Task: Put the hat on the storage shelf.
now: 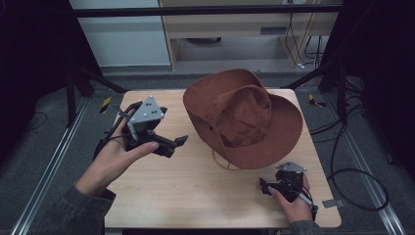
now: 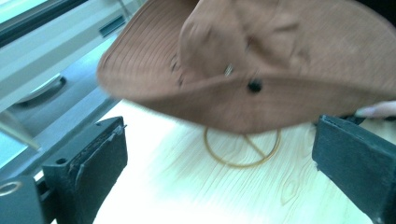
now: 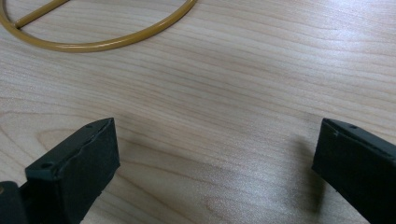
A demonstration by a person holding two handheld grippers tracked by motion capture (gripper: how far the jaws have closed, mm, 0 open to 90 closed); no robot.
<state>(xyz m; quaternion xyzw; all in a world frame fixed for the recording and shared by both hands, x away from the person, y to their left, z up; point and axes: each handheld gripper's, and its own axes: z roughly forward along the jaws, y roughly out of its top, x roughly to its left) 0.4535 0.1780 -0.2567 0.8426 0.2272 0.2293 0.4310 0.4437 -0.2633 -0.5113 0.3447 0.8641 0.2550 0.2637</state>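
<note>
In the high view, a brown wide-brimmed fabric hat point(image 1: 243, 117) rests crown-up at the upper centre of the pale wooden table point(image 1: 195, 191), its tan chin cord point(image 1: 222, 162) looping onto the wood at the near brim. The left gripper point(image 1: 171, 143), held in the person's left hand point(image 1: 115, 159) at centre left, is raised and aimed toward the hat, jaws apart and empty; this looks like a line-up on the brim. The right gripper point(image 1: 266, 187) sits low at the lower right, just below the brim, probably waiting; its jaw gap is hard to judge here.

The left gripper view supplies what the overhead cannot: the hat's point(image 2: 261, 65) brim fills the upper frame between the wide-open jaws, slightly blurred, with a dark eyelet point(image 2: 254, 86) on the crown and the cord point(image 2: 243, 149) lying beneath on the table.

The right gripper view settles that gripper's state: jaws wide and empty over bare wood point(image 3: 224, 107), the cord's loop point(image 3: 98, 42) at upper left.
</note>
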